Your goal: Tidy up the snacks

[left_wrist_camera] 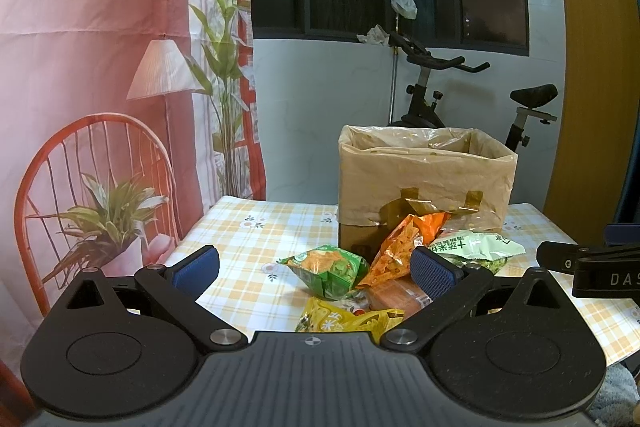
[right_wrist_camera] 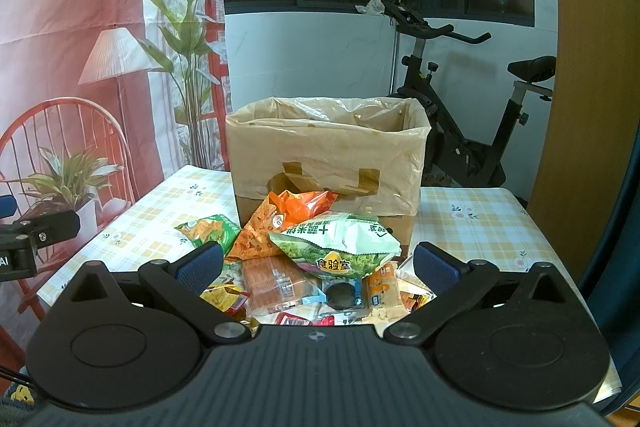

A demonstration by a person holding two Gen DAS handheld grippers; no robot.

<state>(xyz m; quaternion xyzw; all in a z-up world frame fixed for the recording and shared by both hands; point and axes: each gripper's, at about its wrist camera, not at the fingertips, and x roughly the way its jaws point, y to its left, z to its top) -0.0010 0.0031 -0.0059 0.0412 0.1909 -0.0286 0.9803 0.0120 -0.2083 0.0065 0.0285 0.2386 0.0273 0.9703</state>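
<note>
My right gripper hangs spread and empty over the snack heap; the pale green crinkly packet lies dead ahead, long axis crosswise, before the plastic-lined cardboard box. My left gripper, likewise spread, sits farther left.

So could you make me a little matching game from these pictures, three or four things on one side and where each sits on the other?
Things:
1. orange snack bag
2. cardboard box
3. exercise bike
4. pale green snack bag

Places:
A. on the floor behind the table, under the window
B. leaning against the front of the box
C. on top of the snack pile, nearest the right gripper
D. standing on the table behind the snack pile, lined with a plastic bag

Pairs: 1-B, 2-D, 3-A, 4-C
</note>
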